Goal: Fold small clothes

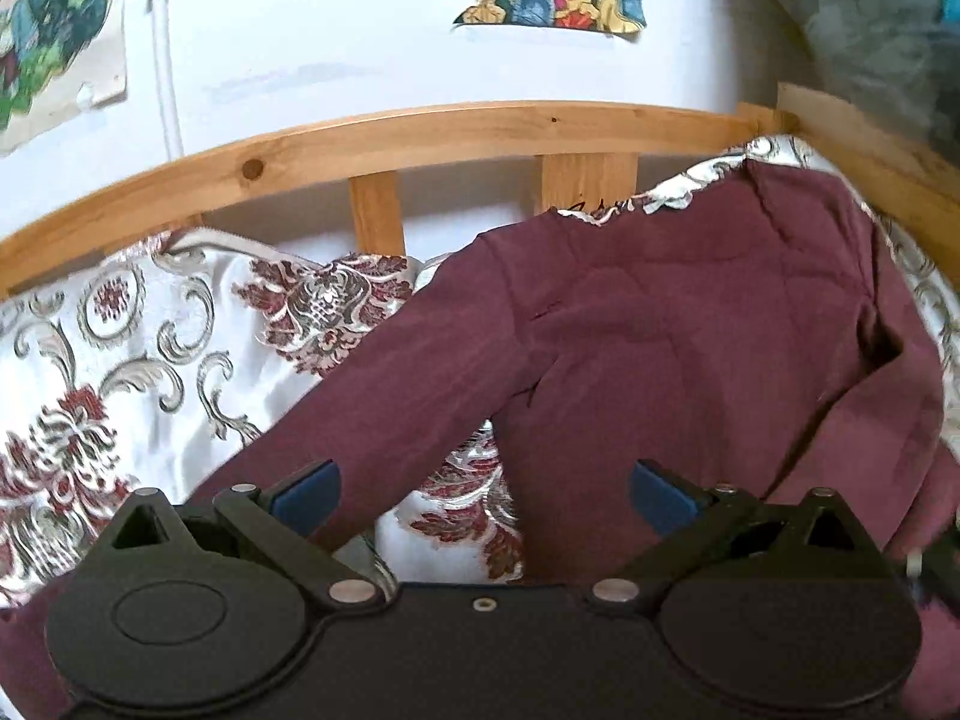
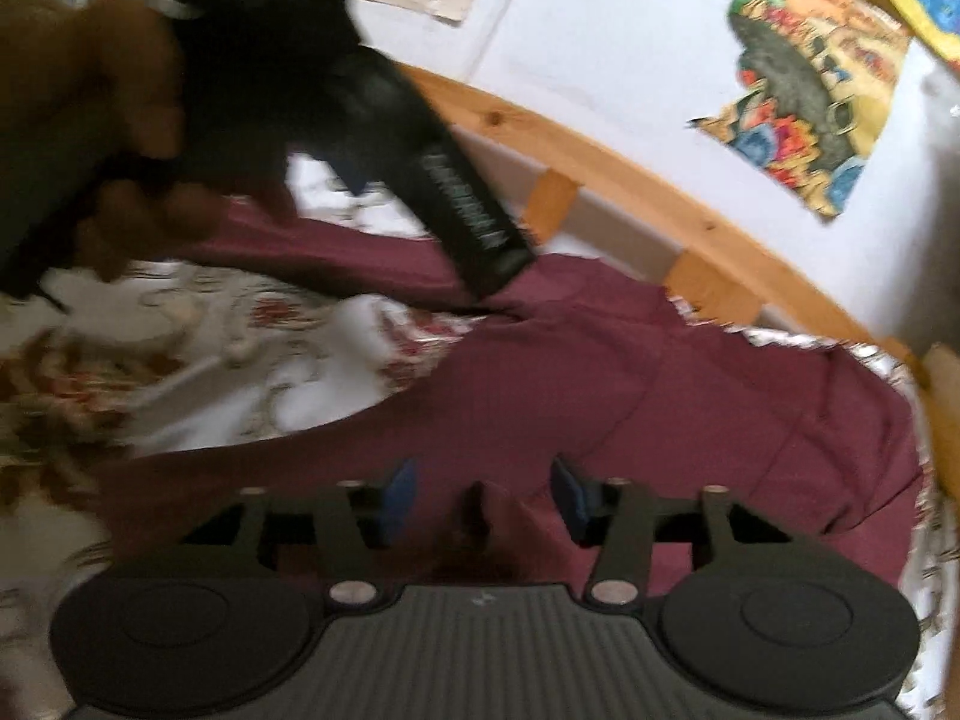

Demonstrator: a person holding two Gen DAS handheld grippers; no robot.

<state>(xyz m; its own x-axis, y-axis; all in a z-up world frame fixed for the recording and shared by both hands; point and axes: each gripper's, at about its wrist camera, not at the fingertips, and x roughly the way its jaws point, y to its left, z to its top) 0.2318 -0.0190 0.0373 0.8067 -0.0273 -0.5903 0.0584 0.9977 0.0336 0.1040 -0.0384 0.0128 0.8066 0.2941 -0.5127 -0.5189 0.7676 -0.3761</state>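
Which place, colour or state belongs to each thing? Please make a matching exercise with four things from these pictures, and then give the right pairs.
Things:
1. garment
2. bedspread
3. rail
4. left gripper

Descriptions:
A. light wood, running along the wall
B. fingers wide apart, nothing pressed between them
C. plain maroon, spread out with one long sleeve stretched to the side
D. white with a dark red and grey flower pattern, lying under the cloth

Pairs: 1-C, 2-D, 3-A, 4-B
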